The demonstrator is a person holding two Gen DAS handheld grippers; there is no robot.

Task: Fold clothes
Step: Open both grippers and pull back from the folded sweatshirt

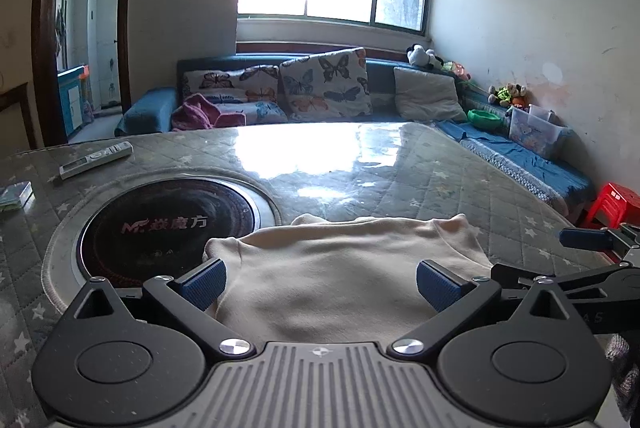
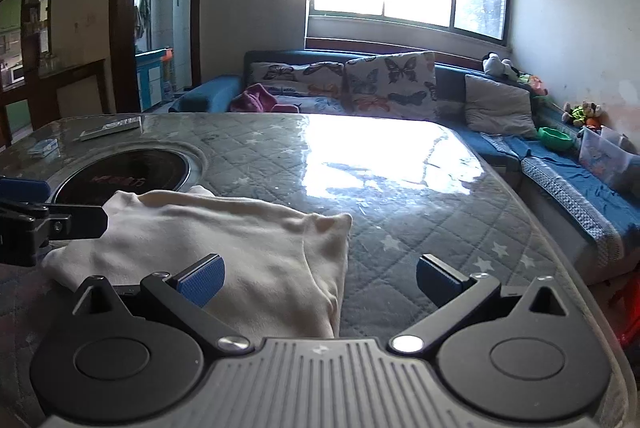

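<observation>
A folded cream garment is laid flat on the quilted, star-patterned table, its far corner overlapping the round black cooktop. The left gripper and right gripper are held above it, jaws spread wide, nothing gripped.

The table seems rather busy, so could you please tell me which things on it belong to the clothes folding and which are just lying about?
Belongs to the job:
- cream garment, lying folded on the table
- left gripper, open
- right gripper, open

Just lying about:
- remote control
- small box
- round cooktop
</observation>
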